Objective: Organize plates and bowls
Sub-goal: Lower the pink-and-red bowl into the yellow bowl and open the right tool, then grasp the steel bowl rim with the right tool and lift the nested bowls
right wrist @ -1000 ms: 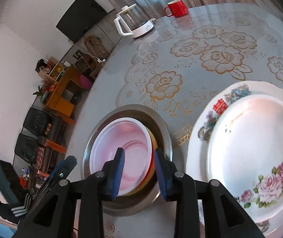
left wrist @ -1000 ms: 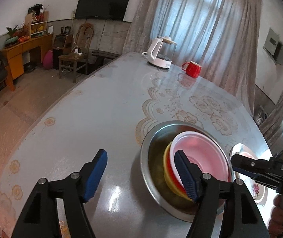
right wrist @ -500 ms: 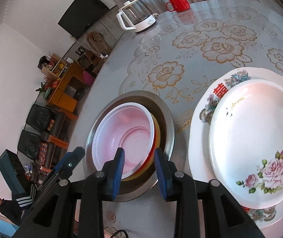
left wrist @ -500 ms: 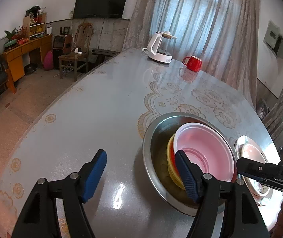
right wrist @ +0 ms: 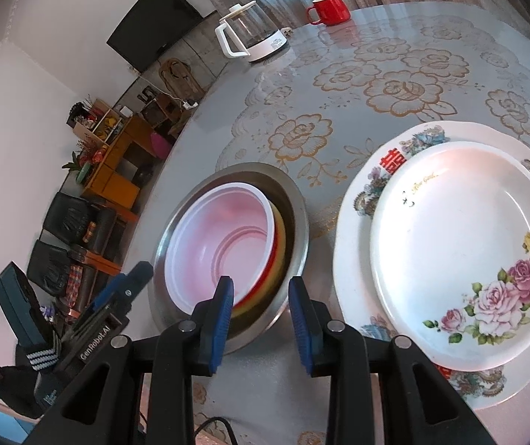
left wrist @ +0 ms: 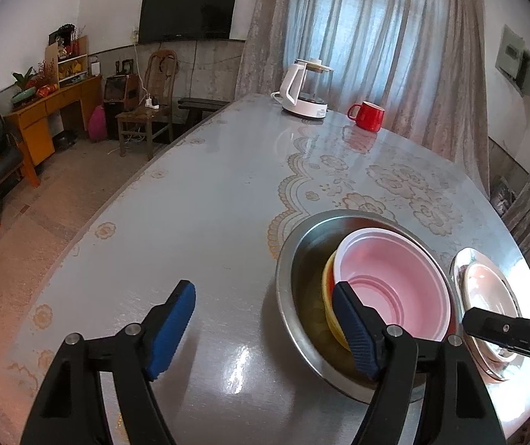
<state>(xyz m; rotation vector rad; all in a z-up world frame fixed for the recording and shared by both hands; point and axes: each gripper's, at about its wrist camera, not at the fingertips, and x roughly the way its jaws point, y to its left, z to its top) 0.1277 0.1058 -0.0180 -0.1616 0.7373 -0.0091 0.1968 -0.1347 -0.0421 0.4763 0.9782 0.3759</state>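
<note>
A steel basin (left wrist: 283, 289) (right wrist: 294, 222) holds a pink bowl (left wrist: 387, 282) (right wrist: 220, 244) nested in a red bowl and a yellow bowl (left wrist: 327, 289). Right of it, a white rose plate (right wrist: 465, 244) rests on a larger flowered plate (right wrist: 376, 174) (left wrist: 487, 289). My left gripper (left wrist: 263, 330) (right wrist: 124, 289) hovers at the basin's left side. Its jaws are opening, with nothing gripped between them. My right gripper (right wrist: 261, 324) (left wrist: 506, 333) hangs over the basin's near rim, its fingers a little apart and touching nothing.
A white kettle (left wrist: 302, 92) (right wrist: 250, 37) and a red mug (left wrist: 366, 115) (right wrist: 328, 9) stand at the far end of the table (left wrist: 209, 204). The table's left edge drops to a floor with a chair, a desk and sofas.
The left jaws have spread slightly wider. The right gripper has drawn back a little from the basin. The bowls and plates lie where they were.
</note>
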